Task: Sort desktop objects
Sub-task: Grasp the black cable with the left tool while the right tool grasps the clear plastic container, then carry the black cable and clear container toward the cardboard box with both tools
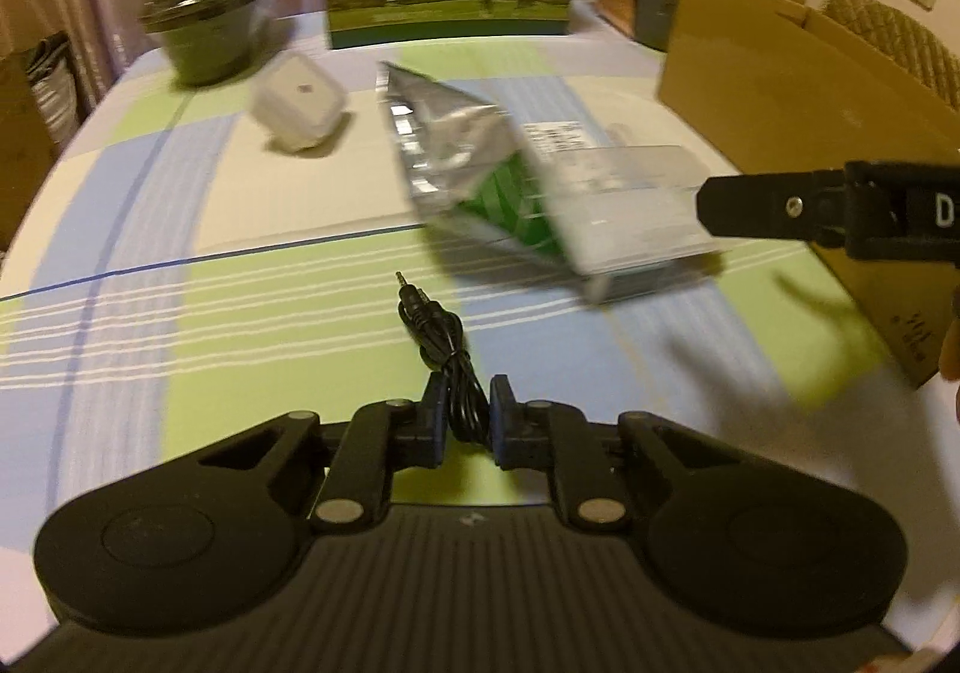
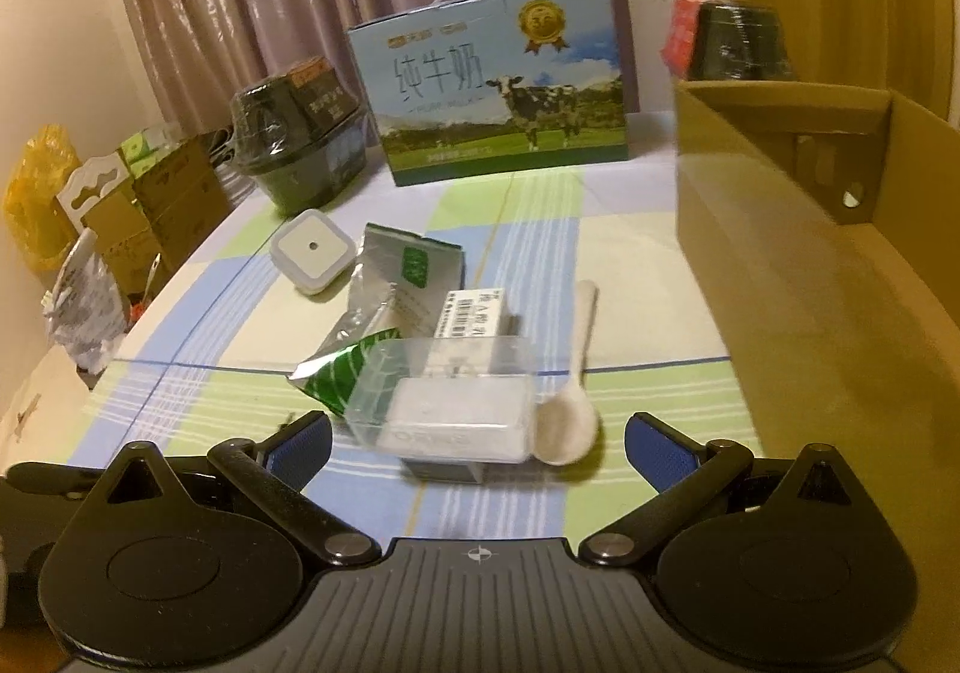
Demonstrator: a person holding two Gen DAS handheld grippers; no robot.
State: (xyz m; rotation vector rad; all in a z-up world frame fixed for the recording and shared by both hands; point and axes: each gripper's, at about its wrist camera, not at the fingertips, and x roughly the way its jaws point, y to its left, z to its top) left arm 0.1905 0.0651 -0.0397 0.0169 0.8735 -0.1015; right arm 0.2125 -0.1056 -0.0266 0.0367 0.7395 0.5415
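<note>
My left gripper (image 1: 468,415) is shut on a thin black audio cable (image 1: 441,334); its plug end lies ahead on the checked tablecloth (image 1: 240,313). My right gripper (image 2: 477,445) is open and low over the table. A clear plastic box (image 2: 462,409) holding a white block sits just in front of it, between the lines of its fingers and untouched. A silver and green foil pouch (image 2: 390,289) lies behind that box, and a white spoon (image 2: 570,421) rests to its right. In the left wrist view one right finger (image 1: 756,208) reaches in beside the clear box (image 1: 624,205).
An open cardboard box (image 2: 810,283) stands along the right side. A white square container (image 2: 309,250), a wrapped dark bowl (image 2: 294,145) and a milk carton (image 2: 498,85) stand farther back. Boxes and bags sit off the table's left edge.
</note>
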